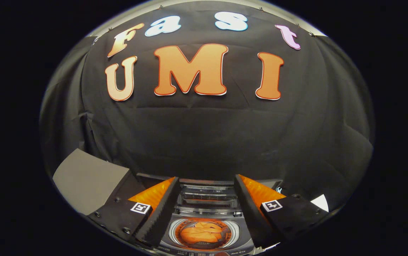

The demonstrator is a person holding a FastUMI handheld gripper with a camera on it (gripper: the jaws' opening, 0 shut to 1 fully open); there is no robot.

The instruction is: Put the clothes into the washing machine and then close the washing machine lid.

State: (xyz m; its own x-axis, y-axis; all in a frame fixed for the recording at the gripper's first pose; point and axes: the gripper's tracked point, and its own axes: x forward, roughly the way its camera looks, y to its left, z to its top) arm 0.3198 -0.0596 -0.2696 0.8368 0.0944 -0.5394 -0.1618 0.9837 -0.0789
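Observation:
A small top-loading washing machine (204, 245) stands below and between my fingers. Its round drum is exposed, and an orange cloth (202, 233) lies crumpled inside it. The lid (207, 195) is folded up at the back of the machine, just beyond the drum. My gripper (207, 204) hovers above the machine, open, with a wide gap between its fingers and nothing held in them.
A grey tabletop (86, 179) stretches to the left of the machine. A black cloth wall (207, 135) hangs close behind it. A small white patch (320, 202) shows to the right of the fingers.

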